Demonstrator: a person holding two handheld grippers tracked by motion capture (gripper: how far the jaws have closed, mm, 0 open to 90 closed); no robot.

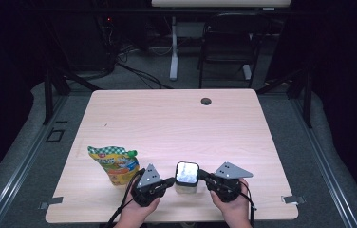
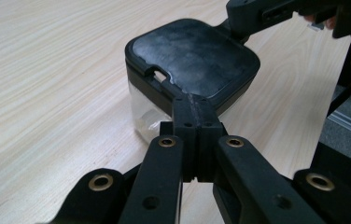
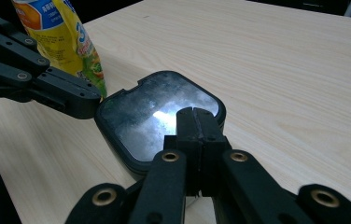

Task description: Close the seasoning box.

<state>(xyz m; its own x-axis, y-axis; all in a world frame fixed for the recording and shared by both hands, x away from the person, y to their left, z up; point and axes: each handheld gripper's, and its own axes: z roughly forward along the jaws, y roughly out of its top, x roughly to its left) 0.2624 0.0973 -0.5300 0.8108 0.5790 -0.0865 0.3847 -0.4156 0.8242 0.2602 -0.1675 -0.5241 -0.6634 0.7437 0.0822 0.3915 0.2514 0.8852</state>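
Observation:
A small clear box with a black lid (image 1: 187, 175) stands near the table's front edge. My left gripper (image 1: 171, 181) is shut, and its tips rest against the lid's left edge (image 2: 193, 105). My right gripper (image 1: 202, 175) is also shut and meets the lid from the opposite side, its tips lying on the lid's rim (image 3: 194, 114). The lid (image 2: 192, 56) looks dusty and has a small tab at one corner. The lid (image 3: 150, 116) reflects a bright light. The right gripper (image 2: 233, 24) and the left gripper (image 3: 84, 105) each touch a lid corner in the other's view.
A yellow and green pouch (image 1: 116, 164) stands upright just left of the left gripper, close behind it (image 3: 66, 32). The wooden table (image 1: 176, 123) has a cable hole (image 1: 206, 101) at the far side. A chair (image 1: 229, 38) stands beyond the table.

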